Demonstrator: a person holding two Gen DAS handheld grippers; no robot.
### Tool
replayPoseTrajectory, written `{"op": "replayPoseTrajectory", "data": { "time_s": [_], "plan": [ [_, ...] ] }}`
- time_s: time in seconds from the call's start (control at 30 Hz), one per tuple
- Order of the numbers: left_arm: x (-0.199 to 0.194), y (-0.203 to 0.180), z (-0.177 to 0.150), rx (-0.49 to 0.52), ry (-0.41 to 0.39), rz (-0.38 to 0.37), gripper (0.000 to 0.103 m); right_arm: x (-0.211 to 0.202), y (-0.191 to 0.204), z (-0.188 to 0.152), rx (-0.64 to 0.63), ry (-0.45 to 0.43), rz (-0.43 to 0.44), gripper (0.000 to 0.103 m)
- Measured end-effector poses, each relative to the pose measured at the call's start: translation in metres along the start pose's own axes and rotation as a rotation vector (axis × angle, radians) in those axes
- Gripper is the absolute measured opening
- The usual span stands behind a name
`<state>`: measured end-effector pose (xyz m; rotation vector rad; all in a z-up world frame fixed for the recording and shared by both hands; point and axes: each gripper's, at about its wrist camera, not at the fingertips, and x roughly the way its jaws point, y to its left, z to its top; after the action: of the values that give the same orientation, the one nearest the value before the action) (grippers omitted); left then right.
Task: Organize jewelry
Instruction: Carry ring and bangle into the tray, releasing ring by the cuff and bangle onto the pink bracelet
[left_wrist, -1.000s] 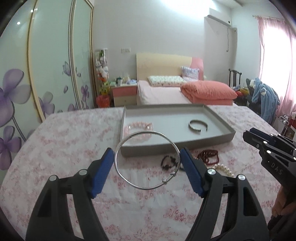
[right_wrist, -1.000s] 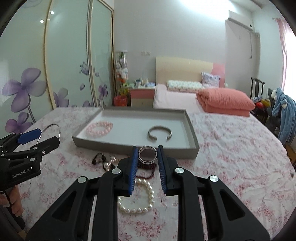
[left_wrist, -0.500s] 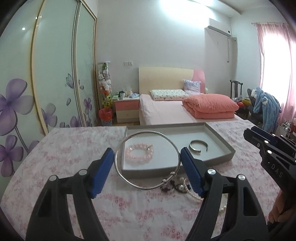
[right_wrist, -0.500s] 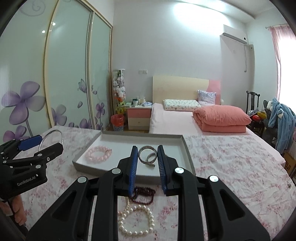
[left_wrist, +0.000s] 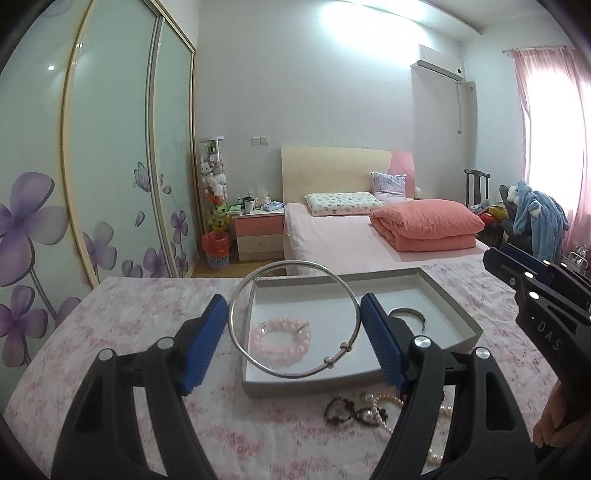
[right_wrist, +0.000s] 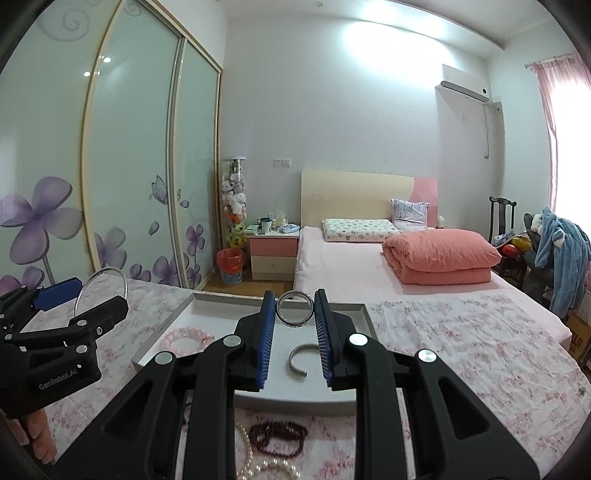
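My left gripper is shut on a large thin silver bangle, held above the near left part of the grey tray. My right gripper is shut on a small dark band bracelet above the same tray. In the tray lie a pink bead bracelet and an open silver cuff; both also show in the right wrist view, the pink bracelet and the cuff. The left gripper appears in the right wrist view.
On the pink floral cloth before the tray lie a dark bead bracelet, a pearl strand and a dark red bead bracelet. A bed and wardrobe doors stand behind.
Both grippers have risen and moved forward over the tray, each still holding its bracelet. The loose jewelry on the cloth now lies below and behind the fingertips.
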<state>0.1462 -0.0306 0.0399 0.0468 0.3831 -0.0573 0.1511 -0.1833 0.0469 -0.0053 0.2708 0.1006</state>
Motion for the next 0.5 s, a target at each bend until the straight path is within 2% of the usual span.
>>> {"op": "replayPoseTrajectory", "data": {
  "time_s": [0.3,0.5],
  "plan": [
    [0.044,-0.005,0.01,0.013,0.013,0.002,0.072,0.041,-0.002,0.004,0.009,0.01,-0.018,0.023],
    [0.082,-0.006,0.009,-0.003,0.06,0.005,0.072,0.074,-0.006,-0.001,0.039,0.062,-0.021,0.023]
  ]
}}
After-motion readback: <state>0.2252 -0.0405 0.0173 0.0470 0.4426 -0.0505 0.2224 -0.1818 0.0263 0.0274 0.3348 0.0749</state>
